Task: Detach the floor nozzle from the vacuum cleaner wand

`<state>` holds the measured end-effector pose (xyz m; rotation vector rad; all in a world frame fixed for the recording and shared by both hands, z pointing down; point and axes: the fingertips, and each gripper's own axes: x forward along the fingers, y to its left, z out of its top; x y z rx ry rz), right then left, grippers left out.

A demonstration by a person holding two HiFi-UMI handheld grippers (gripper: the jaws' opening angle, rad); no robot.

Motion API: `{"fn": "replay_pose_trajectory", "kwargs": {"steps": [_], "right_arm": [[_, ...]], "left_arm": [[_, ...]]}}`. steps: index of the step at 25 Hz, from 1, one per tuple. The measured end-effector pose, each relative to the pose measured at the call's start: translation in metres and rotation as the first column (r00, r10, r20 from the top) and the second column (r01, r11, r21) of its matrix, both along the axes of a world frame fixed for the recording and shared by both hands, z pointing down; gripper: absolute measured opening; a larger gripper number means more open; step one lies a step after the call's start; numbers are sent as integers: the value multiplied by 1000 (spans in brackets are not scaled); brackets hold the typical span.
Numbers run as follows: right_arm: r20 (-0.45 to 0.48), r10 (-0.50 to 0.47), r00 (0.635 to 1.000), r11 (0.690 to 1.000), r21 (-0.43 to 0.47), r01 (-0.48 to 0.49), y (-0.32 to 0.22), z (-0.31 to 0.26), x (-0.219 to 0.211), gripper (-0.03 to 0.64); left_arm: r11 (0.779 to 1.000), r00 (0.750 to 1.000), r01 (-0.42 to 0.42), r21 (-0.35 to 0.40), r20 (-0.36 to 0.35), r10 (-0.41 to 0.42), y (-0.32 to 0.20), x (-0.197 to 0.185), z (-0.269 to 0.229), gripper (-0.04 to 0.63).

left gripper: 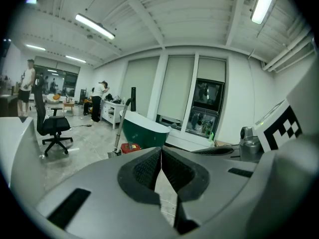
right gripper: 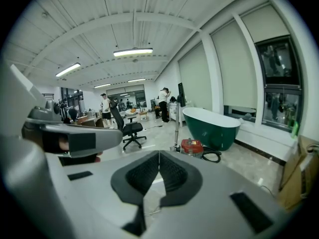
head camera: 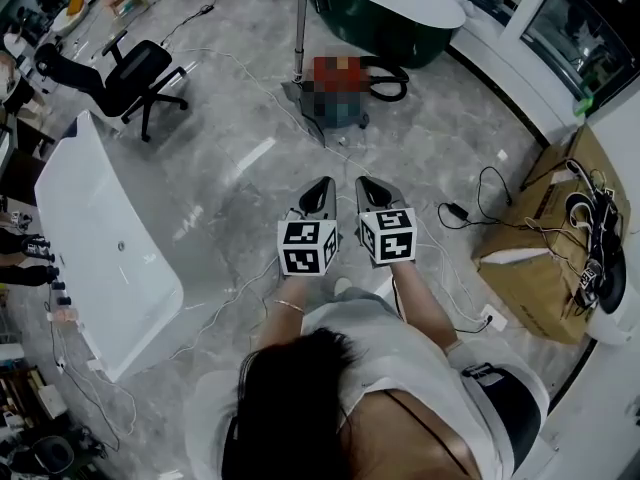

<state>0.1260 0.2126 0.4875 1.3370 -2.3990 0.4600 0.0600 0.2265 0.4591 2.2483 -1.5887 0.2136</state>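
The red canister vacuum [head camera: 340, 90] stands on the grey floor ahead of me, in front of a green bathtub [head camera: 400, 13]. Its wand [head camera: 300, 23] stands upright, with the floor nozzle [head camera: 298, 96] at its foot. The vacuum [right gripper: 192, 146], wand [right gripper: 177, 122] and black hose [right gripper: 212, 156] also show in the right gripper view, and the wand [left gripper: 120, 126] in the left gripper view. My left gripper [head camera: 321, 192] and right gripper [head camera: 371, 190] are side by side in the air, well short of the vacuum. The left gripper [left gripper: 160, 156] and right gripper [right gripper: 158, 158] are shut and hold nothing.
A white bathtub [head camera: 100, 238] lies on the left, and a black office chair [head camera: 130, 76] stands beyond it. A cardboard box [head camera: 545, 243] with cables sits at the right. White and black cables [head camera: 470, 213] trail over the floor. People stand far off at desks [left gripper: 102, 103].
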Motion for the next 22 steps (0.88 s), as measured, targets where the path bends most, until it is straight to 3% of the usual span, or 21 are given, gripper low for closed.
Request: {"fn": "replay_pose_trajectory", "kwargs": {"steps": [8,22], "right_arm": [[-2,-20,1000,1000,4,20,-6,2,-5,15],[8,-43,999,999,8,43,-40,4,-28,15]], "left_arm": [[998,998,54,-40,-29,-55,1,-12,15,4],[996,996,88,-10,-3,-88,-28,-35,12,5]]}}
